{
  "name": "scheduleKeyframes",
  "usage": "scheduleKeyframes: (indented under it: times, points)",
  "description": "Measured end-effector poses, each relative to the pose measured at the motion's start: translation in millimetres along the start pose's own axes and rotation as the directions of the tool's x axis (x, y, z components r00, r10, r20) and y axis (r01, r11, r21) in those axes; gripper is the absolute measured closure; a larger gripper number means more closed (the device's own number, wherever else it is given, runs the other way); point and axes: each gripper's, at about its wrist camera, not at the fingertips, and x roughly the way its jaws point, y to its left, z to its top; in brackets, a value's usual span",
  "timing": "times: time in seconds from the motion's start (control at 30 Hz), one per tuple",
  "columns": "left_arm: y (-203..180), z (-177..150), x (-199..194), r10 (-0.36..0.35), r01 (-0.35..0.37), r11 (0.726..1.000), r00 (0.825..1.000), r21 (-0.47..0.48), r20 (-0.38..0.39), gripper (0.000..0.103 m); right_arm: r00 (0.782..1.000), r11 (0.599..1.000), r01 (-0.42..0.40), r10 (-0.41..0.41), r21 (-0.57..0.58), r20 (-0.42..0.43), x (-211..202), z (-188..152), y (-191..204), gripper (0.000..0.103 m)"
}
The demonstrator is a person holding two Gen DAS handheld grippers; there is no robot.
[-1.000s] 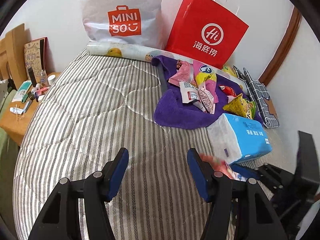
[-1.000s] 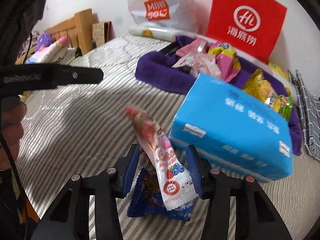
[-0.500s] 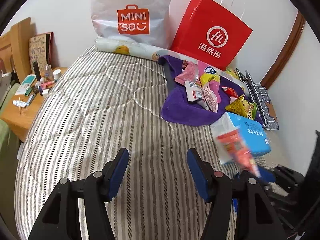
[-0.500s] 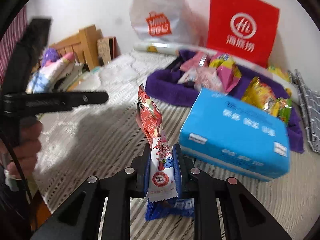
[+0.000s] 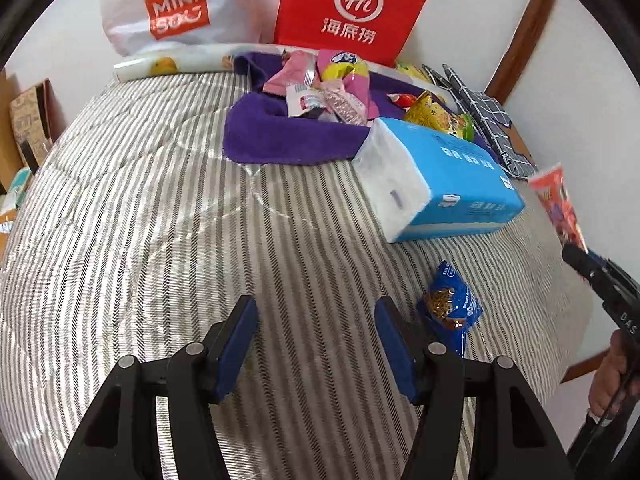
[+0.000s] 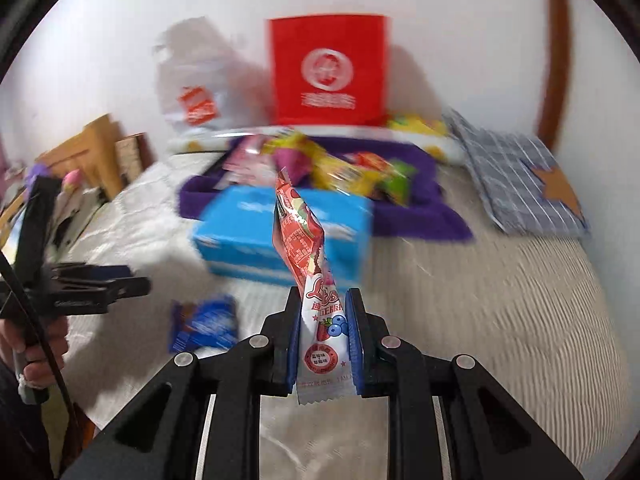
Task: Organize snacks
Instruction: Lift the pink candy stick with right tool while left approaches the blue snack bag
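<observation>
My right gripper (image 6: 325,300) is shut on a long red-and-white strawberry snack packet (image 6: 304,240), held upright above the striped bed; the same packet (image 5: 558,208) shows at the right edge of the left wrist view. A small blue snack packet (image 5: 450,312) lies flat on the quilt, just right of my left gripper (image 5: 316,308). That gripper's jaws are opening with nothing between them. Further back, a pile of snacks (image 5: 332,92) rests on a purple towel (image 5: 280,132), behind a blue tissue pack (image 5: 452,184).
A red paper bag (image 5: 352,8) and a white shopping bag (image 5: 176,8) stand against the wall. A checked grey pouch (image 5: 484,120) lies at the right of the bed. A wooden bedside stand (image 5: 24,128) with small items sits on the left.
My right gripper shut on the strawberry packet, lifted it off the blue packet and swung right. My left gripper moved toward the blue packet, which now lies beside its right finger.
</observation>
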Motion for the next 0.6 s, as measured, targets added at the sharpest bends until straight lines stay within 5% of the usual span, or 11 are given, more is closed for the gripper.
scheduleKeyframes:
  times: [0.07, 0.37, 0.6]
  points:
    - [-6, -2, 0, 0.014, -0.014, 1.000, 1.000, 0.012, -0.006, 0.035, 0.999, 0.999, 0.038, -0.038, 0.021, -0.017, 4, -9, -12, 0.082]
    - [-44, 4, 1, -0.069, 0.071, 0.989, 0.997, 0.130, -0.020, 0.033, 0.993, 0.985, 0.066, -0.049, 0.156, -0.109, 30, -40, -54, 0.082]
    - [-88, 12, 18, -0.107, 0.121, 0.948, 0.992, 0.296, -0.062, 0.033, 0.993, 0.984, 0.059, -0.041, 0.168, -0.109, 32, -47, -56, 0.081]
